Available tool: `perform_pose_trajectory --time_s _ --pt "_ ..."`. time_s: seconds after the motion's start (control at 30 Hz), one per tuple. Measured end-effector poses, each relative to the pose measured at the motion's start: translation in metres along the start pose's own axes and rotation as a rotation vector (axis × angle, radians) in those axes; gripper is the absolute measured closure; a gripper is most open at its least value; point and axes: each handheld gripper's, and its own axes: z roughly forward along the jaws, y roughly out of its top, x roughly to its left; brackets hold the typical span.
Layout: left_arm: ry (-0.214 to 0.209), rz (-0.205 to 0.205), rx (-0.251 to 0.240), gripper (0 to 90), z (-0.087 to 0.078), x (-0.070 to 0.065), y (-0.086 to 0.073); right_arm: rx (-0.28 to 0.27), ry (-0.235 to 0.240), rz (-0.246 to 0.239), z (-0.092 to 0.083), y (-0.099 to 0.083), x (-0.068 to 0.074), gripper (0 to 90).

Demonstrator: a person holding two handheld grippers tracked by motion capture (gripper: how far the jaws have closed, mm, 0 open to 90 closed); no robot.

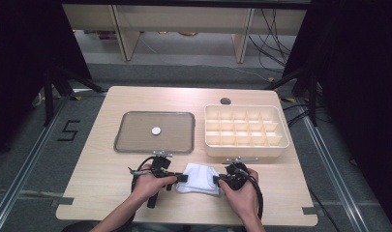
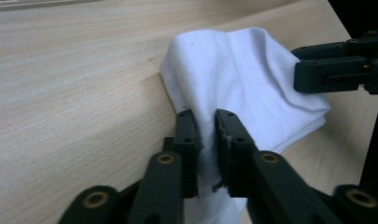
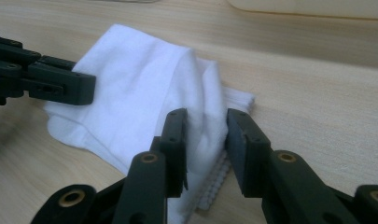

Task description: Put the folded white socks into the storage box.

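Pinching soft, crumpled white cloth (image 2: 242, 74) between left claw's (image 2: 206, 140) black jaws.

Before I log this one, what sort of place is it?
Probably a lab or recording room. A small wooden table stands between dark curtains, loose cables run across the floor, and a taped number marks the floor beside it.

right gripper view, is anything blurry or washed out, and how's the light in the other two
Right gripper view: white cloth slightly overexposed, near claw bases soft, the box at the top edge blurred. Left gripper view: cloth bright but its weave is readable. High view: table evenly lit, surroundings dark.
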Motion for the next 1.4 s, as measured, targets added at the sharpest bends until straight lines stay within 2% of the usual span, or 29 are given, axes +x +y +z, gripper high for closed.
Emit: perform_pose_trajectory --time_s 0.03,0.17,0.27,0.3,0.33,0.37,0.4,0.43,0.47,0.5,0.53,0.57,0.6,0.63,0.67,0.73,0.77,0.8,0.83,0.87,0.9,0.93,0.97,1.0,1.07,1.1,1.23,1.3,1.4 --pt "-0.016 0.002 0.003 81.2 0.000 0.000 0.000 -0.007 0.000 -0.022 0.001 -0.001 -0.001 69.4" --pt "-0.005 0.005 -0.002 82.7 -0.004 -0.003 0.001 -0.015 -0.002 -0.014 0.002 -0.001 -0.001 69.6" --pt "-0.023 -0.001 0.002 82.7 -0.008 -0.005 0.003 -0.010 -0.005 0.002 0.001 -0.001 0.001 69.5" --pt "-0.046 -0.007 -0.016 82.7 -0.008 -0.006 0.003 -0.007 -0.005 0.000 0.001 -0.001 0.001 69.5" --pt "-0.071 -0.014 -0.011 82.5 -0.011 -0.006 0.004 -0.001 -0.016 0.009 0.002 0.000 0.001 69.3" --pt "-0.049 -0.014 -0.010 82.4 -0.012 -0.008 0.005 0.008 -0.011 0.029 0.001 0.000 0.002 69.1" --pt "-0.060 -0.016 -0.024 82.4 -0.012 -0.009 0.005 -0.002 -0.004 0.008 0.001 0.000 0.000 68.5" --pt "-0.051 -0.016 -0.019 82.3 -0.013 -0.011 0.005 -0.005 0.002 -0.005 0.000 0.001 -0.001 67.7" --pt "-0.056 -0.018 -0.023 82.3 -0.013 -0.012 0.006 0.001 -0.004 0.019 -0.003 0.002 0.001 66.8" --pt "-0.061 -0.010 -0.026 82.3 -0.013 -0.012 0.006 -0.009 -0.020 0.023 -0.005 0.004 0.004 66.5" --pt "-0.059 -0.005 -0.025 82.3 -0.013 -0.012 0.006 -0.048 0.005 0.000 -0.013 0.007 0.005 67.0" --pt "-0.076 -0.001 -0.019 82.3 -0.013 -0.011 0.007 -0.068 0.000 -0.001 -0.017 0.009 0.007 67.9" --pt "-0.077 0.002 -0.018 82.3 -0.013 -0.011 0.007 -0.105 0.004 0.002 -0.023 0.012 0.012 70.8" --pt "-0.075 0.003 -0.019 82.3 -0.013 -0.012 0.007 -0.129 0.019 -0.033 -0.026 0.014 0.012 73.8" --pt "-0.078 -0.015 -0.019 82.3 -0.013 -0.013 0.007 -0.137 0.020 -0.038 -0.028 0.016 0.016 78.6" --pt "-0.057 0.005 -0.022 82.3 -0.014 -0.014 0.007 -0.095 0.046 -0.037 -0.029 0.018 0.023 88.1" --pt "-0.058 0.003 -0.022 82.3 -0.014 -0.015 0.007 -0.075 0.049 -0.057 -0.026 0.018 0.024 90.0" --pt "-0.058 -0.001 -0.021 82.2 -0.014 -0.015 0.007 -0.045 0.076 -0.046 -0.022 0.018 0.027 90.0" --pt "-0.072 0.007 -0.023 82.2 -0.014 -0.014 0.008 -0.016 0.075 -0.044 -0.017 0.017 0.029 90.0" --pt "-0.072 0.007 -0.023 82.3 -0.014 -0.014 0.008 -0.016 0.075 -0.044 -0.017 0.017 0.029 90.0" --pt "-0.069 0.010 -0.027 82.3 -0.014 -0.015 0.008 0.033 0.077 -0.029 -0.006 0.016 0.030 90.0" --pt "-0.081 0.008 -0.021 82.3 -0.014 -0.014 0.008 0.037 0.072 -0.023 -0.003 0.015 0.030 90.0" --pt "-0.079 0.011 -0.022 82.3 -0.015 -0.014 0.008 0.045 0.092 -0.006 -0.001 0.014 0.031 90.0" --pt "-0.082 0.012 -0.020 82.3 -0.015 -0.014 0.008 0.050 0.077 -0.022 0.002 0.014 0.029 90.0" --pt "-0.081 0.011 -0.022 82.3 -0.015 -0.015 0.008 0.057 0.083 -0.024 0.007 0.013 0.027 90.0" --pt "-0.073 0.011 -0.027 82.3 -0.015 -0.016 0.007 0.055 0.078 -0.016 0.009 0.012 0.028 90.0" --pt "-0.094 0.002 -0.023 82.3 -0.015 -0.021 0.007 0.068 0.083 -0.015 0.017 0.008 0.029 90.0" --pt "-0.085 0.017 -0.032 82.4 -0.015 -0.022 0.007 0.070 0.082 -0.008 0.020 0.007 0.029 90.0" --pt "-0.112 0.003 -0.036 82.4 -0.015 -0.025 0.007 0.072 0.079 -0.017 0.021 0.007 0.029 90.0"
